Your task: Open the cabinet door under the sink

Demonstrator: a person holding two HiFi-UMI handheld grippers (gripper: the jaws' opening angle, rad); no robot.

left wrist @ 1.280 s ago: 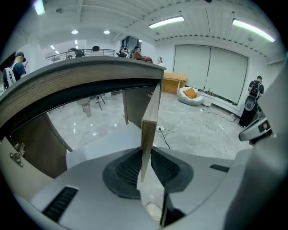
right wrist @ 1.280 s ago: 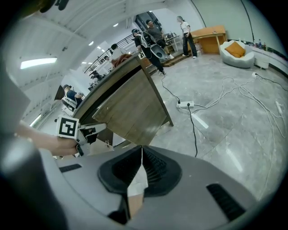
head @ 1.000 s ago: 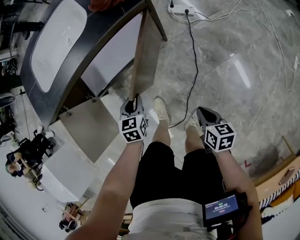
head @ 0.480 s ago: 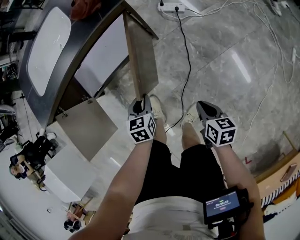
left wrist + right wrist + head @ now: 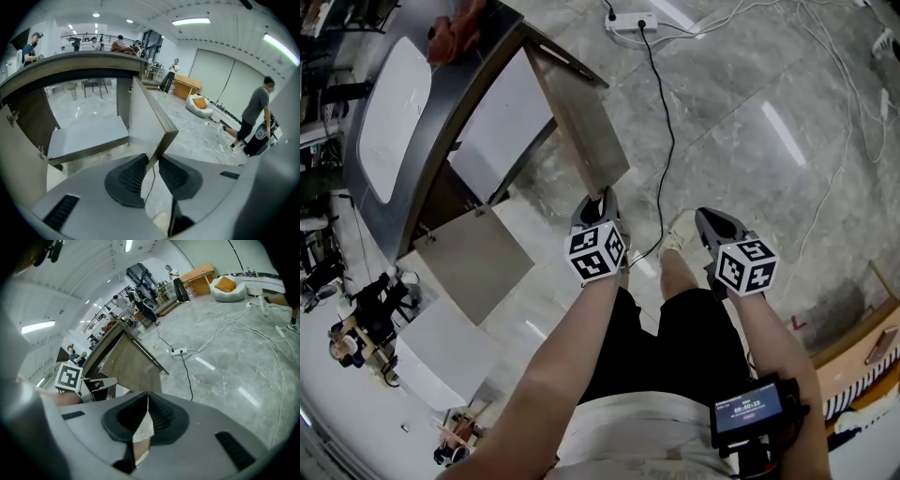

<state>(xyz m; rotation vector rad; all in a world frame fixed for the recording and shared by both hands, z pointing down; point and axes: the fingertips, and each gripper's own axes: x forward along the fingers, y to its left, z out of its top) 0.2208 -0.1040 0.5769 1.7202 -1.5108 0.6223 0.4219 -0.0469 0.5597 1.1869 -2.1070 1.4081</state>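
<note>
The right cabinet door (image 5: 581, 122) under the dark counter with the white sink (image 5: 394, 117) stands swung far out over the floor. My left gripper (image 5: 596, 202) is at its lower free corner. In the left gripper view the door (image 5: 140, 117) tapers down between the dark pads (image 5: 129, 176), and the left gripper (image 5: 152, 159) has just been opening; a gap shows beside the corner, so the pads do not clamp it. The cabinet's pale shelf (image 5: 86, 138) is exposed. My right gripper (image 5: 705, 220) hangs over the floor to the right, shut and empty (image 5: 146, 397).
The second cabinet door (image 5: 473, 262) also stands open at the left. A power strip (image 5: 628, 21) and its black cable (image 5: 670, 122) lie on the marble floor. The person's shoe (image 5: 680, 232) is between the grippers. An orange cloth (image 5: 455, 37) lies on the counter.
The right door has swung further out from the cabinet, and the left gripper moved to the right with its free corner. The right gripper shifted only slightly.
</note>
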